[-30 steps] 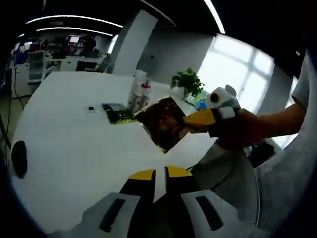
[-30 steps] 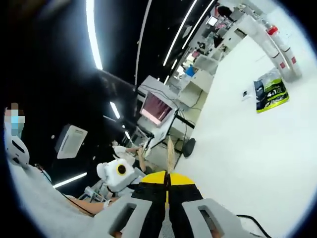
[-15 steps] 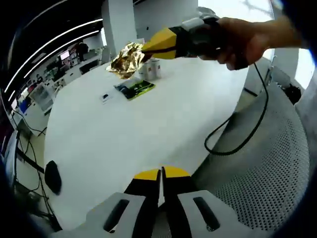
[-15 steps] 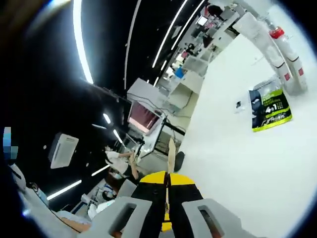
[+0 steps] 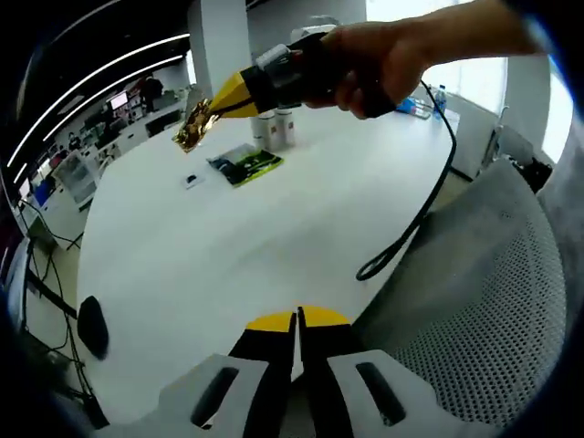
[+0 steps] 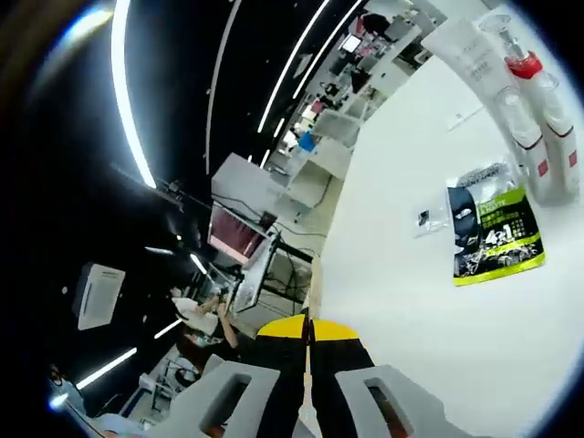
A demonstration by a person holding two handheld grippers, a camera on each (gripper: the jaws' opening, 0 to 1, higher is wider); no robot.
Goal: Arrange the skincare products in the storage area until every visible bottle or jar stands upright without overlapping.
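Currently right gripper [image 5: 219, 99] pinches crinkled gold foil sachet [image 5: 193, 126], held above table [image 5: 228, 265]. Left gripper [image 5: 296, 321] jaws pressed together, empty. Ahead of right claw: white pump bottles [image 6: 538, 137] upright, flat glossy green-black sachet [image 6: 493, 239] alongside. Risk: thin foil slips from pinch; descending claw could topple bottles.

On the white table [image 5: 228, 265]: two pump bottles with red collars [image 6: 534, 100], standing side by side; one white tube [image 6: 470, 55] beside them; one green-and-black sachet [image 6: 493, 237] lying flat; one small clear packet [image 6: 426, 219] just beside the sachet. One crumpled gold foil pouch [image 5: 193, 126], pinched in the jaws of one of two grippers, the right gripper [image 5: 219, 105], held in one hand [image 5: 383, 59]; the second, the left gripper [image 5: 297, 319], has its jaws together. One black cable [image 5: 415, 219], one grey mesh chair [image 5: 474, 310].
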